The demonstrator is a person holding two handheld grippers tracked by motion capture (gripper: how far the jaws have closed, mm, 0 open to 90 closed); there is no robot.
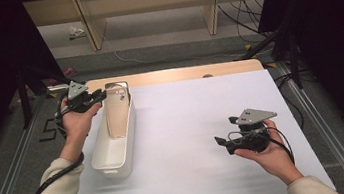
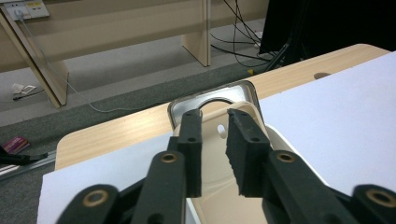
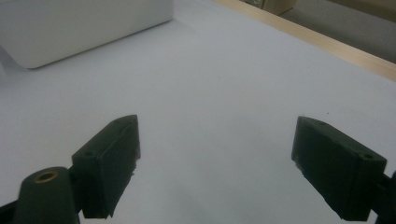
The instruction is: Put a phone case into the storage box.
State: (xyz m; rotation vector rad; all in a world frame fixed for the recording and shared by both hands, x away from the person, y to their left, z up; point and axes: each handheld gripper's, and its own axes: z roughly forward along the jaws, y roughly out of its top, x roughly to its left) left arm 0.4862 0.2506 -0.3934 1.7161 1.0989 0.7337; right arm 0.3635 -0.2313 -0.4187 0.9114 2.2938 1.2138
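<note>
A long white bin (image 1: 98,157) stands on the left of the white tabletop (image 1: 189,125). A beige board (image 1: 115,119) with a hole near its top leans inside the bin, and a metal tray (image 1: 118,87) stands behind it at the far end. My left gripper (image 1: 100,94) is at the bin's far end, jaws close together. In the left gripper view the board (image 2: 210,154) shows through the narrow gap of that gripper (image 2: 212,114), with the tray (image 2: 238,91) beyond. Whether the pads press on anything is unclear. My right gripper (image 1: 225,130) hovers over bare tabletop, open and holding nothing (image 3: 215,121).
The table's wooden far edge (image 1: 182,73) runs behind the white sheet. Beyond it are shelf legs (image 1: 212,16) and floor cables (image 1: 245,16). Metal rails (image 1: 12,163) flank the table. The bin's corner (image 3: 70,28) lies far left of the right gripper.
</note>
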